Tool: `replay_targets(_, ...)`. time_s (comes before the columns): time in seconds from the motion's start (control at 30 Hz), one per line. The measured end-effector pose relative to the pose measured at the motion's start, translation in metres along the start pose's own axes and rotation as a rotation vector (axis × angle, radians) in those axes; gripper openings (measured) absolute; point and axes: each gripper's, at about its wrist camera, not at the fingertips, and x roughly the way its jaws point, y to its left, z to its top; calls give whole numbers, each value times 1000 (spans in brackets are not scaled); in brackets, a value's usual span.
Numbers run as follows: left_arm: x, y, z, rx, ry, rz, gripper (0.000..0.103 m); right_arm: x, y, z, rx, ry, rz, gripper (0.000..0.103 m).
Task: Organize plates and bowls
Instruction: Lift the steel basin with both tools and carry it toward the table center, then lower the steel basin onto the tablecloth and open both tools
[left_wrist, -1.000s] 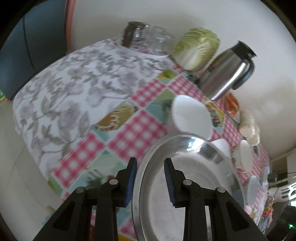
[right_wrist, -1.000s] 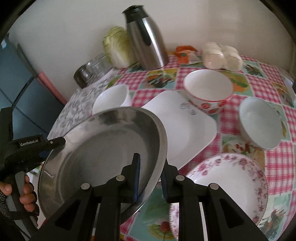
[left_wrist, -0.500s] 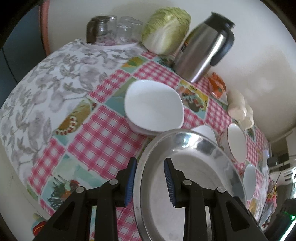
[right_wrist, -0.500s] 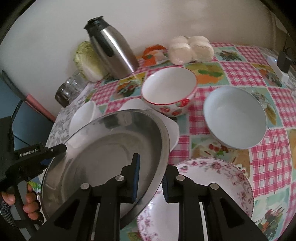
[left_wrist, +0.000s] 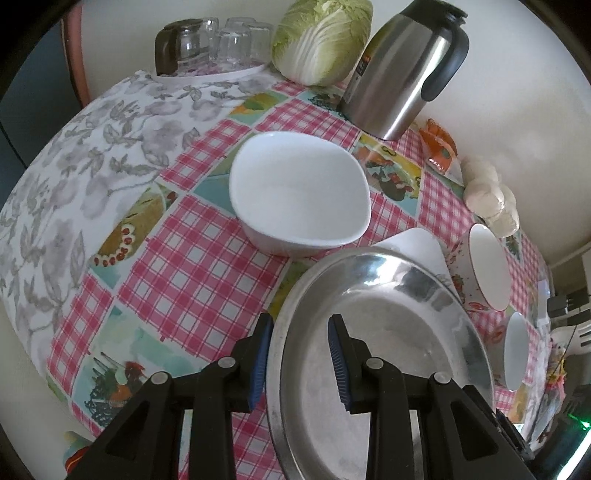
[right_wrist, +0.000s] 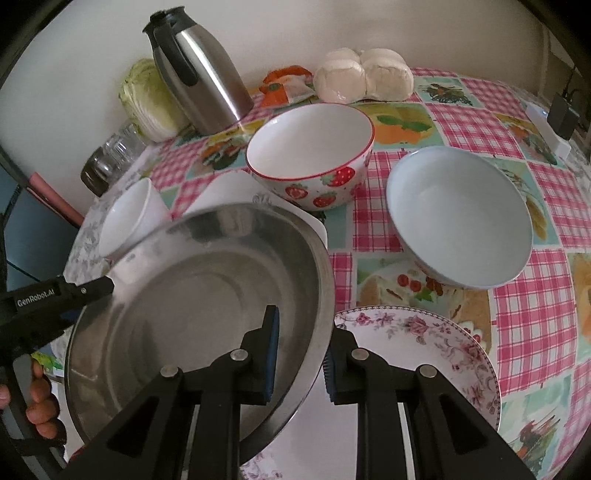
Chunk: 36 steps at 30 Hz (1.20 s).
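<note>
A round steel plate hangs tilted above the table, held by opposite rims. My left gripper is shut on its left rim, and my right gripper is shut on its right rim. Under the plate lies a white rectangular plate, mostly covered. A white bowl stands just beyond the steel plate's left side. A strawberry-patterned bowl, a pale blue bowl and a floral plate sit to the right.
A steel thermos jug, a cabbage and upturned glasses stand along the back wall. White buns and an orange packet lie behind the bowls. A hand grips the left tool.
Both grippers have carried the steel plate lower and further in over the table. It now covers most of the white rectangular plate. The white bowl shows in full in the left view.
</note>
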Motion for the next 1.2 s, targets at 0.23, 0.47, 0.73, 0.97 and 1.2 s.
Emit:
replay_targets(0.23, 8, 8, -2, -26, 36, -15, 33, 4, -1, -2, 7, 33, -26, 23)
replay_targets(0.47, 9, 13, -7, -43, 71, -11, 36, -1, -6, -3, 23, 35, -38, 23)
replay_targets(0.73, 1, 16, -15, -35, 81, 37, 36, -15, -3, -4, -4, 22, -65, 23)
replay_targets(0.97, -8, 1, -20, 39, 66, 47, 36, -17, 7, -5, -44, 12, -92, 23)
replay_targets(1.2, -11, -4, -20, 73, 39, 60, 39, -14, 11, -3, -74, -7, -118, 23)
